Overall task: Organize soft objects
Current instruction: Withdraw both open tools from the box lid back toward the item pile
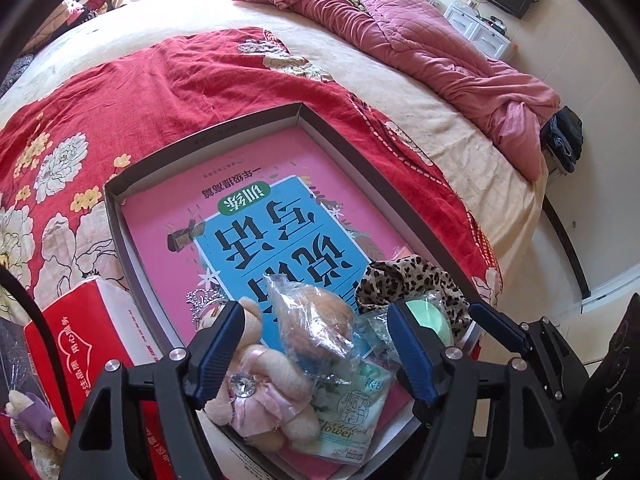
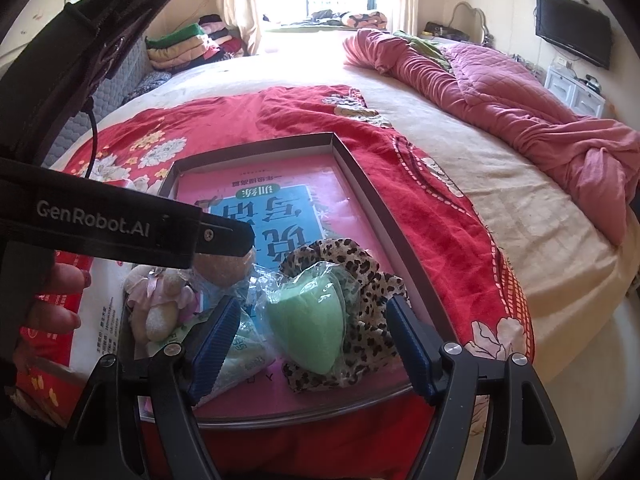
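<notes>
A shallow grey box [image 1: 120, 216] [image 2: 360, 176] lies on the red floral bedspread with a pink and blue book [image 1: 256, 220] [image 2: 280, 204] inside. At its near end lie a beige plush bear in a pink dress [image 1: 264, 392] [image 2: 160, 304], a tan sponge in a clear bag [image 1: 316, 320] [image 2: 224, 268], a green sponge in a clear bag [image 2: 308, 324] [image 1: 428, 312], a leopard-print cloth [image 1: 412, 276] [image 2: 360, 272] and a tissue packet [image 1: 348, 416]. My left gripper [image 1: 316, 352] is open above the bear and tan sponge. My right gripper [image 2: 312, 344] is open around the green sponge.
A red tissue pack [image 1: 84, 340] [image 2: 92, 320] lies left of the box, with a small plush in purple [image 1: 32, 420] beside it. A pink quilt [image 1: 432, 48] [image 2: 520, 112] is bunched at the far right of the bed. Folded clothes [image 2: 192, 44] are stacked by the window.
</notes>
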`<state>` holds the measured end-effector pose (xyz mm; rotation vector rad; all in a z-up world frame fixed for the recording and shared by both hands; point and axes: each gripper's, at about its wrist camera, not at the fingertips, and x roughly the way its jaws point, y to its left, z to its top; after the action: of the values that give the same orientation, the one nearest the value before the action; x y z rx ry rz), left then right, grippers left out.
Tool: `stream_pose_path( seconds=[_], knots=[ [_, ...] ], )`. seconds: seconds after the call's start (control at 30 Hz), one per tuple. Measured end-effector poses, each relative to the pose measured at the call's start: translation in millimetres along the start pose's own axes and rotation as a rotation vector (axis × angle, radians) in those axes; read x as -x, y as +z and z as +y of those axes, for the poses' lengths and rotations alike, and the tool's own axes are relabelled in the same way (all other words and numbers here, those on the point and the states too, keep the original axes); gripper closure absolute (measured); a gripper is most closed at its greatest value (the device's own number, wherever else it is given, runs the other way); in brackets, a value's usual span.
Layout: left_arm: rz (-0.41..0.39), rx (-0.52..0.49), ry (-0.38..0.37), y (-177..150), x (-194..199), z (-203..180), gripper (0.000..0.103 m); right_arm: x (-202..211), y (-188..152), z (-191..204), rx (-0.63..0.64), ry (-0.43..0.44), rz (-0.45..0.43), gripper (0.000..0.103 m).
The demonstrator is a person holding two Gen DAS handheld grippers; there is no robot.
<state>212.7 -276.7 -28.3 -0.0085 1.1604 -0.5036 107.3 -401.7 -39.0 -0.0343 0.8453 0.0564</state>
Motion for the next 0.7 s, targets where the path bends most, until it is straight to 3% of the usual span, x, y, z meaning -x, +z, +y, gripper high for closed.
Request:
stream_pose_path(
  seconds=[0.23, 0.7],
  knots=[
    [-0.033, 0.026, -0.003, -5, 18, 1, 0.017, 3, 1, -1, -0.011, -0.002, -0.015, 0.026],
    [-0.138, 0.030, 0.074, -29, 65, 3, 0.013, 14, 5, -8, -0.052, -0.035, -0.045, 0.026]
  ],
)
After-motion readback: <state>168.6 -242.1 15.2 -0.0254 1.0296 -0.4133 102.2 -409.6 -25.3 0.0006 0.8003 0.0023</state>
